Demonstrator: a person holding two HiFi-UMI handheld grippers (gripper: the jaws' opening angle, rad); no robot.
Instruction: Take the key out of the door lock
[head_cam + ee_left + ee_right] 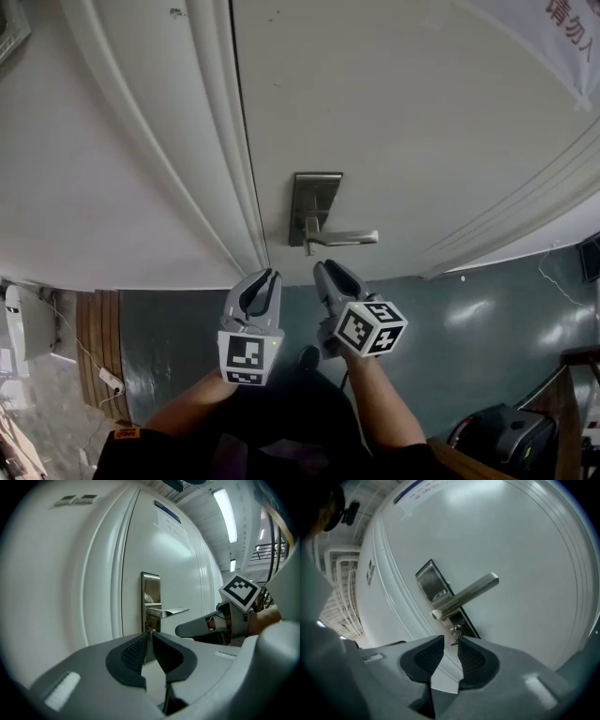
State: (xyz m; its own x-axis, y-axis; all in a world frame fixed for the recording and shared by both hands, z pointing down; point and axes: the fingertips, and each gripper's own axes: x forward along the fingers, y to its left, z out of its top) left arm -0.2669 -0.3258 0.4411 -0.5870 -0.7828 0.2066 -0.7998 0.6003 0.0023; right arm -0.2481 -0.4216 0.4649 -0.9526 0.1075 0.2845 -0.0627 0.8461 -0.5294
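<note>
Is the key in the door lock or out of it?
In. The right gripper view shows the key seated in the lock plate under the handle, ahead of the parted jaws of the right tool.

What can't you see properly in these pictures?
- Key: its blade is hidden inside the door lock; in the left gripper view the left gripper's jaw tips cover most of it.
- Head view: key too small to make out under the handle.
- Door sign: cut off by the head view's top and right edges.
</note>
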